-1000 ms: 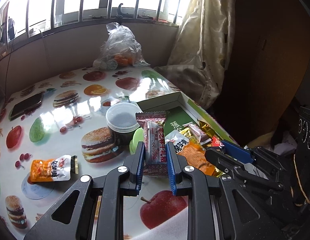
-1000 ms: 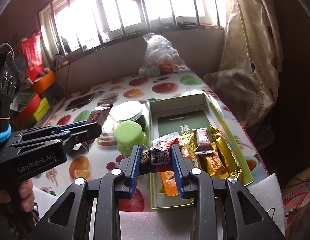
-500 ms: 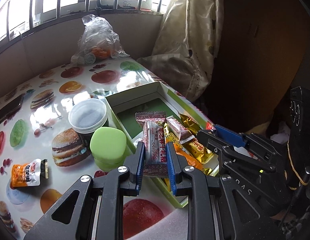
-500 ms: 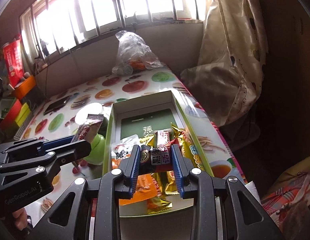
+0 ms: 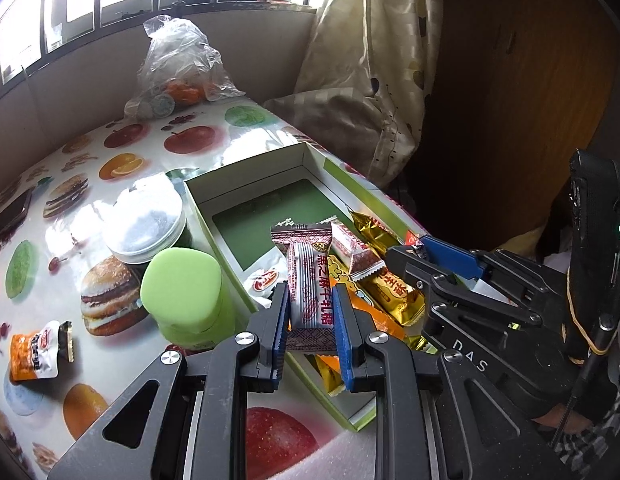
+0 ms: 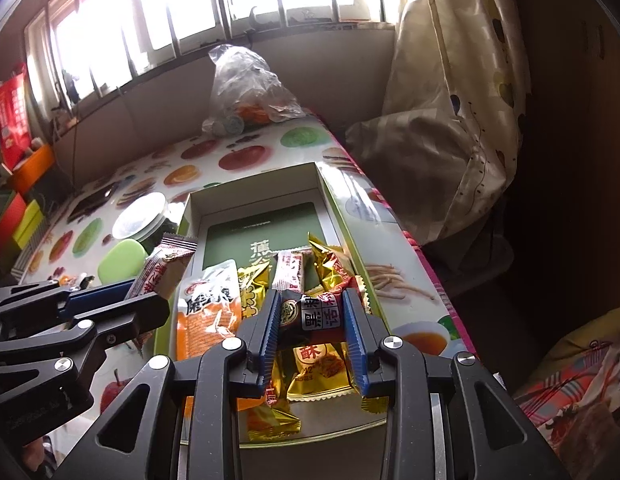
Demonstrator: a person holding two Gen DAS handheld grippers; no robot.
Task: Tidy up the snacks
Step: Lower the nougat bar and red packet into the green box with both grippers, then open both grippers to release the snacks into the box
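My left gripper (image 5: 310,320) is shut on a maroon-and-white bar snack (image 5: 310,288) and holds it upright over the near left part of the green-edged open box (image 5: 270,168). My right gripper (image 6: 312,322) is shut on a small dark snack pack (image 6: 310,314) over the box (image 6: 254,184), above several gold and orange packets (image 6: 314,368). The left gripper also shows at the left of the right wrist view (image 6: 122,308) with its bar (image 6: 162,268). An orange snack pouch (image 5: 38,352) lies on the table at the left.
A light-green lidded jar (image 5: 182,292) and a white-lidded tub (image 5: 146,228) stand just left of the box. A plastic bag (image 5: 178,68) sits at the table's far edge under the window. A phone (image 5: 10,220) lies far left. A curtain (image 5: 374,60) hangs at the right.
Both grippers have moved right and forward, from beside the jars to over the box, each still holding its snack. The orange pouch on the table has not moved.
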